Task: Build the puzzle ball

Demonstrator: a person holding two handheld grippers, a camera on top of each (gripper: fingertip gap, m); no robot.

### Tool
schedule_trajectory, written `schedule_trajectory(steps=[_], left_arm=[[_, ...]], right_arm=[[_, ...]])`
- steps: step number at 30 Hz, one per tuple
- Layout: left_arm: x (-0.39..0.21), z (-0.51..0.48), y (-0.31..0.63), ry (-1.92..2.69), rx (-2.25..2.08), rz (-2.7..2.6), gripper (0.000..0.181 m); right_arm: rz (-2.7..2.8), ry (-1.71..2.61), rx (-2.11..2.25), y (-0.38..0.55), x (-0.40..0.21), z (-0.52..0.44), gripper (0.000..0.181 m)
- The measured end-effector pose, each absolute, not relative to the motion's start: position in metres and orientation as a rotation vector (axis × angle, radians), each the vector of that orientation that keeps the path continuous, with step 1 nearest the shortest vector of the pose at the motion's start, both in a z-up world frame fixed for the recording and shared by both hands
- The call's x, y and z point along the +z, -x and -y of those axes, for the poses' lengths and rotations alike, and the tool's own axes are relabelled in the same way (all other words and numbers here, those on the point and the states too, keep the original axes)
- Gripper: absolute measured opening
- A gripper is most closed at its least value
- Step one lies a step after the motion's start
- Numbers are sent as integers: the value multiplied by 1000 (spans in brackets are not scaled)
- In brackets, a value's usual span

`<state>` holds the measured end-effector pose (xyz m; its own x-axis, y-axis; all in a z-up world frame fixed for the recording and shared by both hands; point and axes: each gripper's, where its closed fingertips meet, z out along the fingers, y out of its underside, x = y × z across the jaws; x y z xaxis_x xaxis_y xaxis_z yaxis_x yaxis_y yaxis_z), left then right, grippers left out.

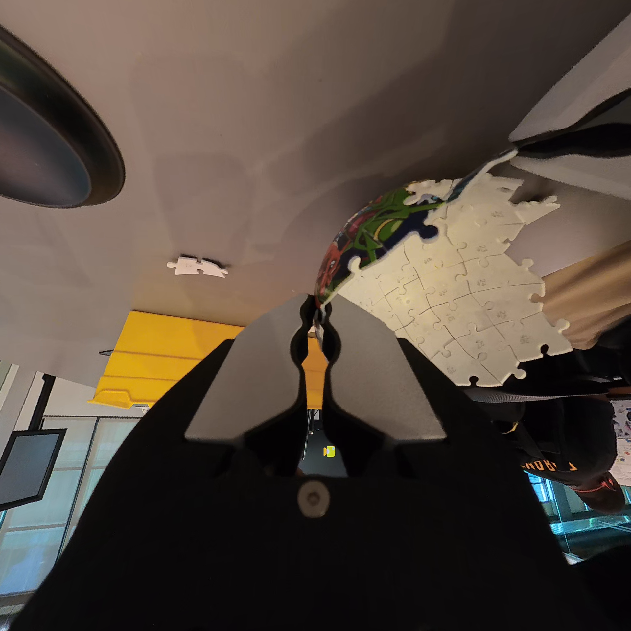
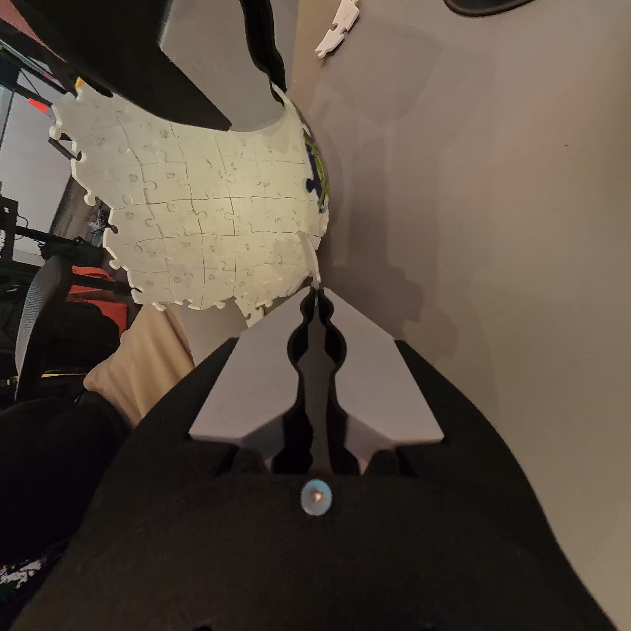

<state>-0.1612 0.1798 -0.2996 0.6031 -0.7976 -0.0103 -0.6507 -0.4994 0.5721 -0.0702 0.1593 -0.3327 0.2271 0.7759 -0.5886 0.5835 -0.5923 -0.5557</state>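
At the far left of the left wrist view a dark round dish (image 1: 51, 136) sits on the grey table (image 1: 307, 102), out of the work's way. Right of it lies a loose white pair of joined pieces (image 1: 197, 266), blank side up and well apart from the ball, probably waiting as the next piece to fit. A yellow bin (image 1: 164, 355) stands at the table's edge.

The left gripper (image 1: 317, 307) is clamped on the rim of the puzzle ball (image 1: 444, 290), a half-built curved shell held up above the table. Its printed outside faces the table and its white numbered inside faces the cameras, which leaves the open edge reachable.

Further right, the right gripper (image 2: 317, 293) pinches a thin white edge at the shell's rim (image 2: 312, 259); I judge it is pressing a piece into the seam while the left one steadies the shell. Whether that tab is seated cannot be told.
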Motion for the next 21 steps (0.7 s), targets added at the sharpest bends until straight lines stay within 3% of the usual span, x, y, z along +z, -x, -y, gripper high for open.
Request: schedule_trajectory(steps=[21], left_arm=[[-300, -179, 161, -2303, -378, 1148, 2]], right_arm=[[1321, 2251, 1223, 64, -330, -166, 0]])
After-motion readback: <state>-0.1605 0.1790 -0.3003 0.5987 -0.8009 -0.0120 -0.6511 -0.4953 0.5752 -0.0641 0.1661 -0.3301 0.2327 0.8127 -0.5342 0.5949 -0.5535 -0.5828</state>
